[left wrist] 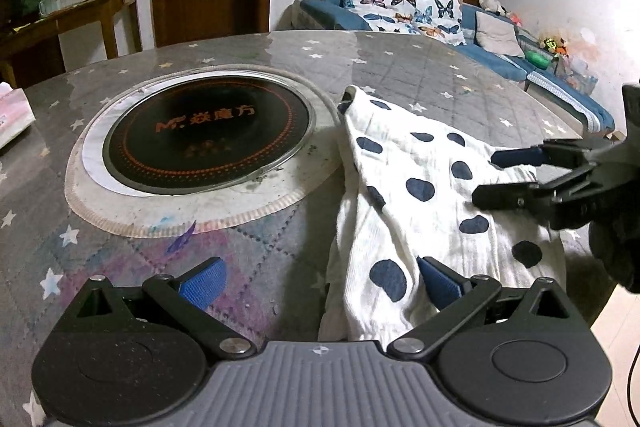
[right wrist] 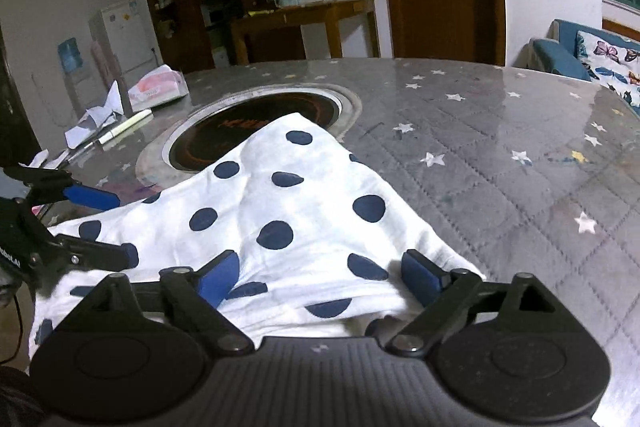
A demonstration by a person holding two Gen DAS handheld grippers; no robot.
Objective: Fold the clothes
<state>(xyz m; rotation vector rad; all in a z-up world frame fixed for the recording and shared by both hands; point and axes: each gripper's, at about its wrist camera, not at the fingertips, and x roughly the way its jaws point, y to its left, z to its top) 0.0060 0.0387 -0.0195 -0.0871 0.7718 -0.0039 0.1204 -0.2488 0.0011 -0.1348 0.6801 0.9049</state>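
A white garment with navy dots [left wrist: 416, 183] lies crumpled on the grey star-patterned table [left wrist: 400, 75], right of the round hob. My left gripper [left wrist: 320, 283] is open at the garment's near left edge; its right finger [left wrist: 438, 281] touches the cloth, its left finger is over bare table. My right gripper [left wrist: 496, 175] comes in from the right, open, over the cloth. In the right wrist view the garment [right wrist: 288, 211] fills the middle, and my right gripper [right wrist: 320, 277] stands open with cloth between its fingers. The left gripper [right wrist: 116, 225] is open at the left edge.
A black round hob [left wrist: 208, 135] is set into the table's middle. A tissue pack [right wrist: 158, 87], pens [right wrist: 124, 127] and scraps of paper [right wrist: 86, 127] lie on the far left side. A blue sofa [left wrist: 500, 55] and a wooden side table [right wrist: 304, 15] stand beyond the table.
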